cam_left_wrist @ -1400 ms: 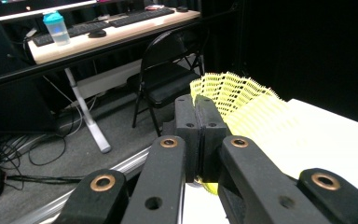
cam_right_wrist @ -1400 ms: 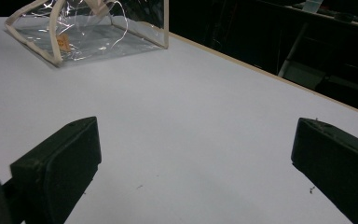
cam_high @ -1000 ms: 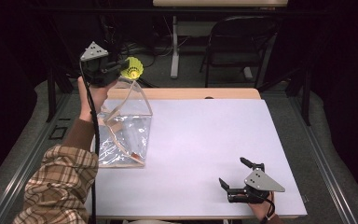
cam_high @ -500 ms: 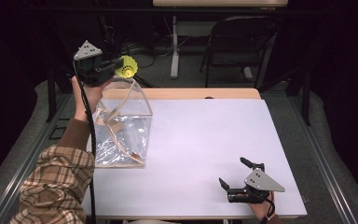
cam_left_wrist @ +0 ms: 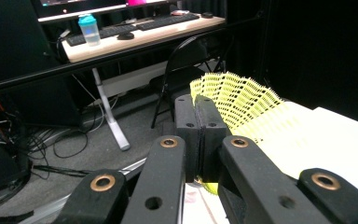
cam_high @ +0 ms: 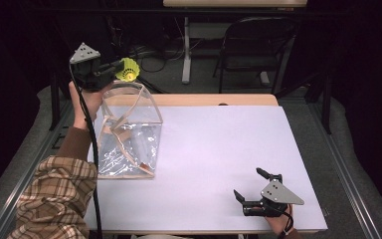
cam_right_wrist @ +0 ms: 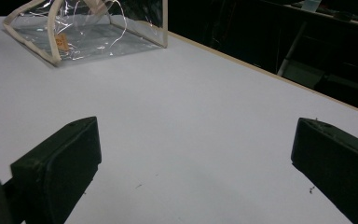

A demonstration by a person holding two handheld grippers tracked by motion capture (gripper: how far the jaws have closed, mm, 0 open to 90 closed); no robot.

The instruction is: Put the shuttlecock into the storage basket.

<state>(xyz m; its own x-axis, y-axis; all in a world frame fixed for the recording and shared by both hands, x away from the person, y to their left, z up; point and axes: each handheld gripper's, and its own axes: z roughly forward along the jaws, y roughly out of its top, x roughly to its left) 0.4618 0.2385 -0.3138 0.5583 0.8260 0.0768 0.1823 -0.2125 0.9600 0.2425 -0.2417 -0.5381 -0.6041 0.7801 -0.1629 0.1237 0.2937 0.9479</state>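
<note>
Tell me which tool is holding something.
The left tool, raised above the clear bag, is shut on the yellow shuttlecock. The right tool rests open on the table, holding nothing.

A yellow mesh shuttlecock point(cam_high: 128, 69) hangs in the air above the clear plastic bag point(cam_high: 128, 133), just over its open top.

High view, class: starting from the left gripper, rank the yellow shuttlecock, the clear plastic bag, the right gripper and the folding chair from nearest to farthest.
1. Yellow shuttlecock: clamped in the fingers of the left gripper, raised above the table's far left corner.
2. Clear plastic bag: just below it, on the table's left side.
3. Folding chair and right gripper: both far off, too close to call; chair behind the table, gripper at its near right.
</note>
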